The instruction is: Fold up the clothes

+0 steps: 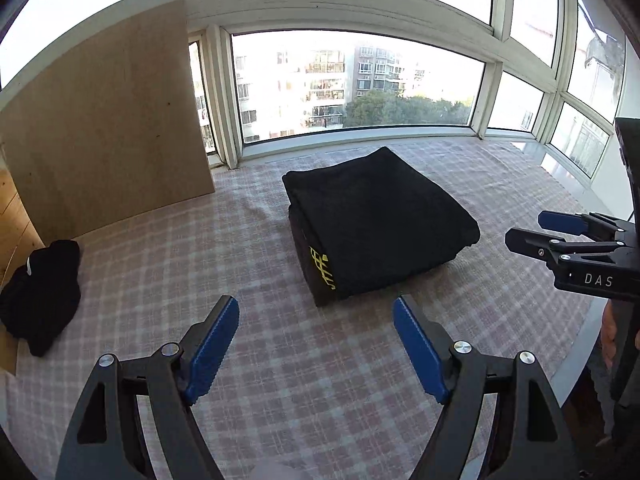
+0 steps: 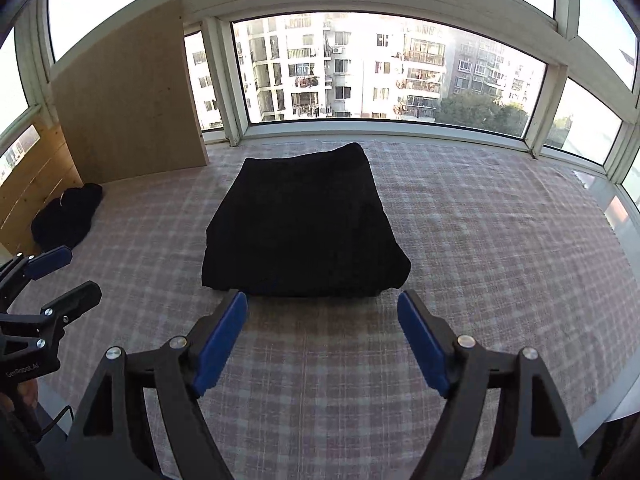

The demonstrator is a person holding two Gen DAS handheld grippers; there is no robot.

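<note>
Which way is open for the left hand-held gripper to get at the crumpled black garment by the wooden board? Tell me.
Probably yes. The left hand-held gripper is open and empty, and only bare checked cloth lies between it and the crumpled black garment off to its left.

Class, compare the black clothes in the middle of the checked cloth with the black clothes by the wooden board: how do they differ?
The middle clothes are folded into a neat, flat-topped stack; the clothes by the board lie in a crumpled heap. The stack shows a yellow print at one edge; the heap shows only a small white mark. The stack looks larger. Both are black and rest on the checked cloth, untouched by either gripper.
</note>
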